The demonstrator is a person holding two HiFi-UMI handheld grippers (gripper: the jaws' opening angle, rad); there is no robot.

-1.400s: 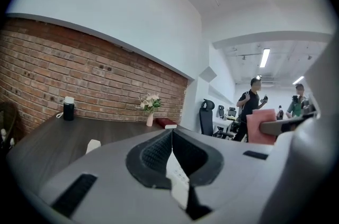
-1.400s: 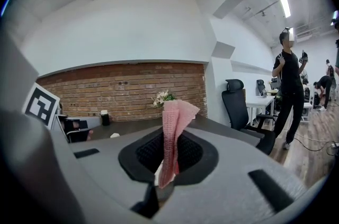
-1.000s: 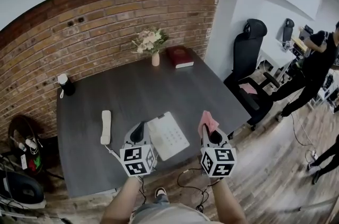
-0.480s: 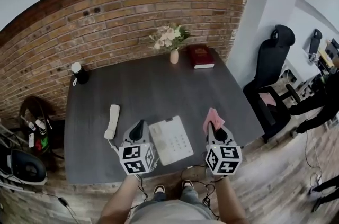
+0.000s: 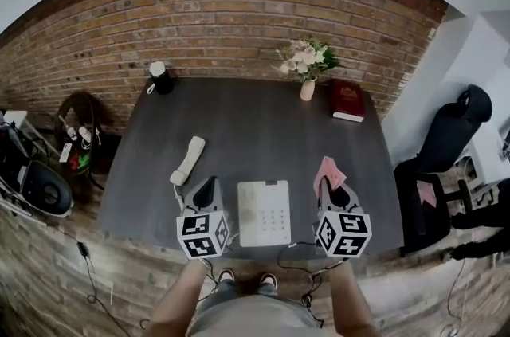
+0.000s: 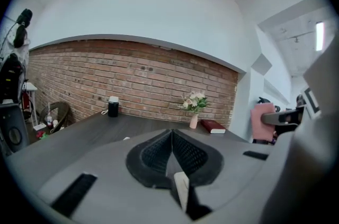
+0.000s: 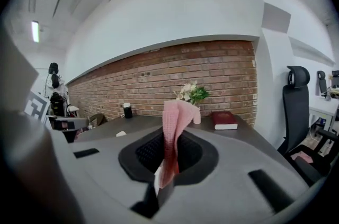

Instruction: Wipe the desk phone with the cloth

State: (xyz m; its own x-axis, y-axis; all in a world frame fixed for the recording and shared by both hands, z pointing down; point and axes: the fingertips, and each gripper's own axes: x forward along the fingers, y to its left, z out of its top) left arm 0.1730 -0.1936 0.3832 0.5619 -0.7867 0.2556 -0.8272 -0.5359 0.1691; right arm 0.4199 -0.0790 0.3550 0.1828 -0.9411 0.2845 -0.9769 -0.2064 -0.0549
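The white desk phone base (image 5: 264, 213) lies on the dark grey desk (image 5: 255, 128) near its front edge, between my two grippers. Its white handset (image 5: 188, 160) lies off the base to the left, joined by a cord. My left gripper (image 5: 206, 189) hangs just left of the base, jaws shut with nothing between them (image 6: 170, 135). To the right of the base, my right gripper (image 5: 331, 192) is shut on a pink cloth (image 5: 328, 172), which sticks up from the jaws (image 7: 174, 127).
At the desk's back stand a vase of flowers (image 5: 306, 66), a red book (image 5: 348, 101) and a small black-and-white speaker (image 5: 160, 77). A brick wall (image 5: 239, 9) runs behind. A black office chair (image 5: 450, 144) stands at the right, bags and gear (image 5: 32, 168) at the left.
The head view has swung left, so the desk now sits centred and square. Both grippers keep their places either side of the phone base, the cloth still held.
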